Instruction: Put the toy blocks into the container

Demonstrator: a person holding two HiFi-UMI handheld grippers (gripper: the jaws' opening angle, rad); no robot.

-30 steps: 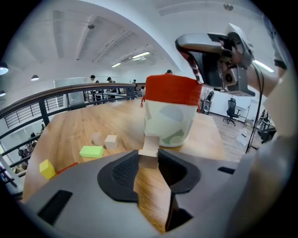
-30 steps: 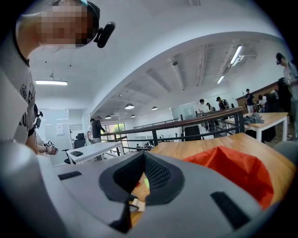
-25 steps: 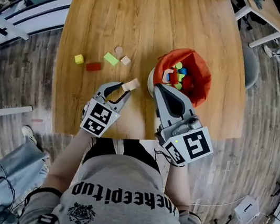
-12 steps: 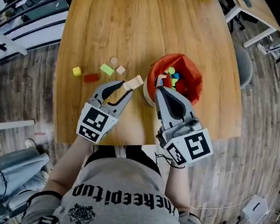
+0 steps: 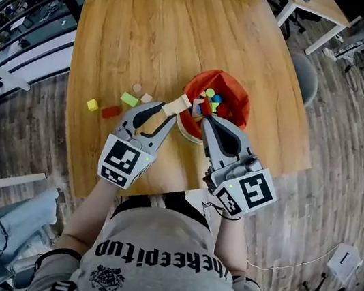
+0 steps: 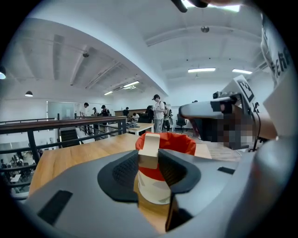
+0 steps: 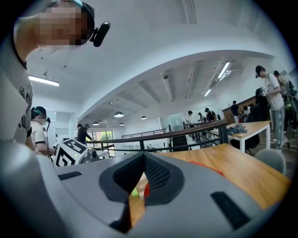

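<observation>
My left gripper (image 5: 174, 110) is shut on a plain wooden block (image 5: 178, 105), held in the air right at the left rim of the container (image 5: 240, 97), an orange-lined tub with several coloured blocks inside. In the left gripper view the wooden block (image 6: 150, 149) sits pinched between the dark pads, with the container (image 6: 176, 142) just behind it. My right gripper (image 5: 205, 120) is shut and empty at the container's near side; in its own view the right gripper (image 7: 141, 177) shows only a thin slit. Loose on the table lie a yellow block (image 5: 92, 104), a red block (image 5: 110, 112) and a green block (image 5: 129, 99).
A round tan piece (image 5: 136, 88) and a small tan cube (image 5: 147, 98) lie beside the green block. The wooden table (image 5: 153, 26) stretches bare beyond them; its near edge runs just under both grippers. Desks, a railing and people stand in the background.
My left gripper has carried the wooden block to the right, from a gap away up to the container's rim. The right gripper has stayed shut by the container.
</observation>
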